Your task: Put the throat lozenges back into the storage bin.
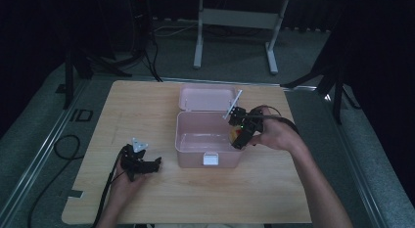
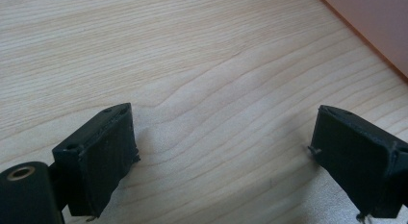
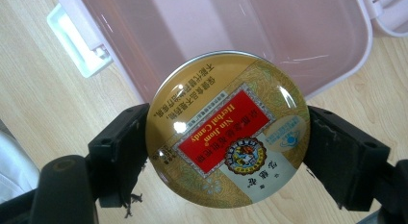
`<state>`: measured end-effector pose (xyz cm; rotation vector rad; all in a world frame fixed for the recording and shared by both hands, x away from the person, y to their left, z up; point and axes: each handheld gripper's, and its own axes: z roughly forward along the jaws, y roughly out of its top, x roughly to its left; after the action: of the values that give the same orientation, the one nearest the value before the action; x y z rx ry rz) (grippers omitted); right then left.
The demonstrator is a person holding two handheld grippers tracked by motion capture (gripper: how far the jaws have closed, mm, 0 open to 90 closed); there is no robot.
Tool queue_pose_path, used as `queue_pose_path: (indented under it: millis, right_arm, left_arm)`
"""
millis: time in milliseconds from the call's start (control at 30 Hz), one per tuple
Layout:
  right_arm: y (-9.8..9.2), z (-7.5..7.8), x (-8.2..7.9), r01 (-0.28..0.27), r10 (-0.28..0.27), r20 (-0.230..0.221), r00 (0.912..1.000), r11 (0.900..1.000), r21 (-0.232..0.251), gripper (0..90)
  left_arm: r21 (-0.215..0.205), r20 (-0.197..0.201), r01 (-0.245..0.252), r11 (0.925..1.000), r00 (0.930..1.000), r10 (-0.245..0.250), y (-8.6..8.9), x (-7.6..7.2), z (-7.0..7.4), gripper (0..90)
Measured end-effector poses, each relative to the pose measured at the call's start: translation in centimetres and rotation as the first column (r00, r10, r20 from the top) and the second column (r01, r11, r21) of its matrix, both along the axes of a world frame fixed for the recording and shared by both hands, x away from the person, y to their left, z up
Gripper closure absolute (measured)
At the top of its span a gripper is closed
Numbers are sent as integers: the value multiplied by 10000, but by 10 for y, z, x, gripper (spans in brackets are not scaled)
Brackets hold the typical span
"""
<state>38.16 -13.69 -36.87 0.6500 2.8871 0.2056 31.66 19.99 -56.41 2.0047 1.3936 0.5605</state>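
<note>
An open pink plastic box (image 1: 186,135) with its lid folded back stands at the middle of the wooden table (image 1: 147,198). My right gripper (image 1: 241,136) hovers over the box's right rim, shut on a round gold and red candy tin (image 3: 227,129) labelled Herbal Candy; the tin (image 1: 235,135) hangs partly over the box's inside (image 3: 269,36). My left gripper (image 1: 149,165) rests low on the table left of the box. Its jaws stand wide apart over bare wood (image 2: 221,137) with nothing between them, and the box's pink wall (image 2: 380,22) lies beyond at the upper right.
The box has a white front latch (image 1: 211,159), also seen as latch (image 3: 77,41). Bare wood lies left of the box and along the table's front. Beyond the table are a white desk frame (image 1: 235,22), stands and cables on the grey floor.
</note>
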Motion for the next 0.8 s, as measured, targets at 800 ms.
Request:
queue_pose_path:
  millis: [800]
  right_arm:
    - [17, -7, 3, -214, 209, -262, 9994, 9996, -192, 202]
  left_arm:
    - [-13, 9, -10, 10000, 10000, 10, 0, 0, 0, 89]
